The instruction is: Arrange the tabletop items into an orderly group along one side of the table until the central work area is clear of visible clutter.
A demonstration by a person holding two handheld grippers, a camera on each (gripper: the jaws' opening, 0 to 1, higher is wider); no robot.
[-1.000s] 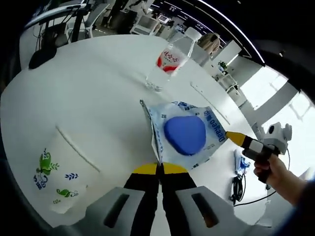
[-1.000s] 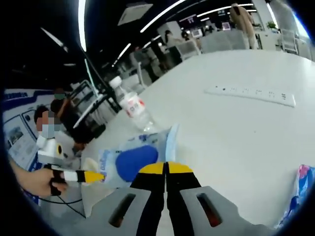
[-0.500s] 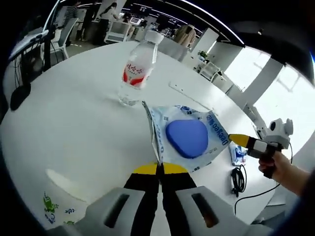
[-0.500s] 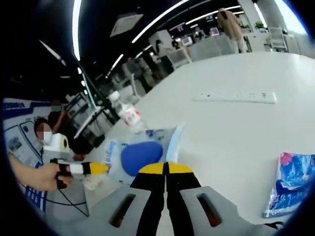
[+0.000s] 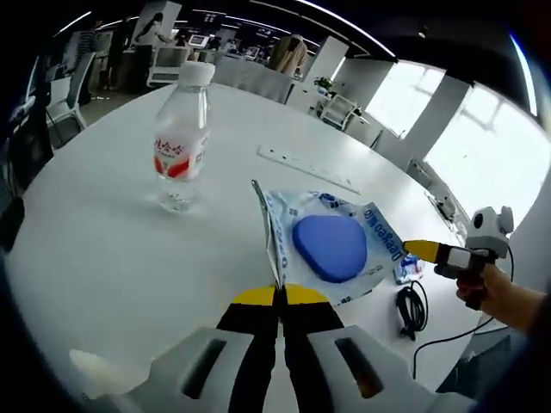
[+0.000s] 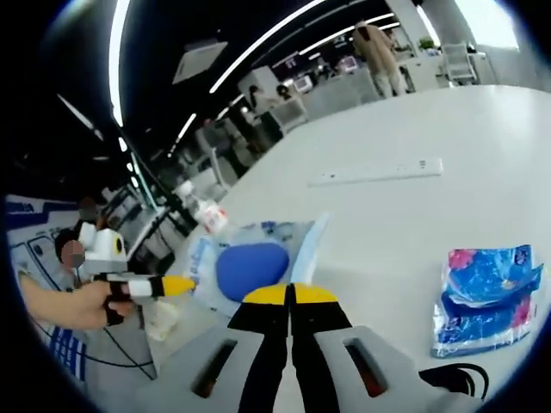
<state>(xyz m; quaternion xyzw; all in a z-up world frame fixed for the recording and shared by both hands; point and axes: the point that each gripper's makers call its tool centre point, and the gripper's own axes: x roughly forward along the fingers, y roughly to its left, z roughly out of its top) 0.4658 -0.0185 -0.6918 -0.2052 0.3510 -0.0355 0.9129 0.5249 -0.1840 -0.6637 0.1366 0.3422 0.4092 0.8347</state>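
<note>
White table (image 5: 103, 249): one bottle (image 5: 182, 138), one blue-pad packet (image 5: 327, 245), one power strip (image 5: 307, 167).

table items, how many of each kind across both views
bottle: 1
blue pouch held by both tongs: 1
power strip: 1
blue and pink packet: 1
black cable: 1
paper cup: 1
total: 6
</note>
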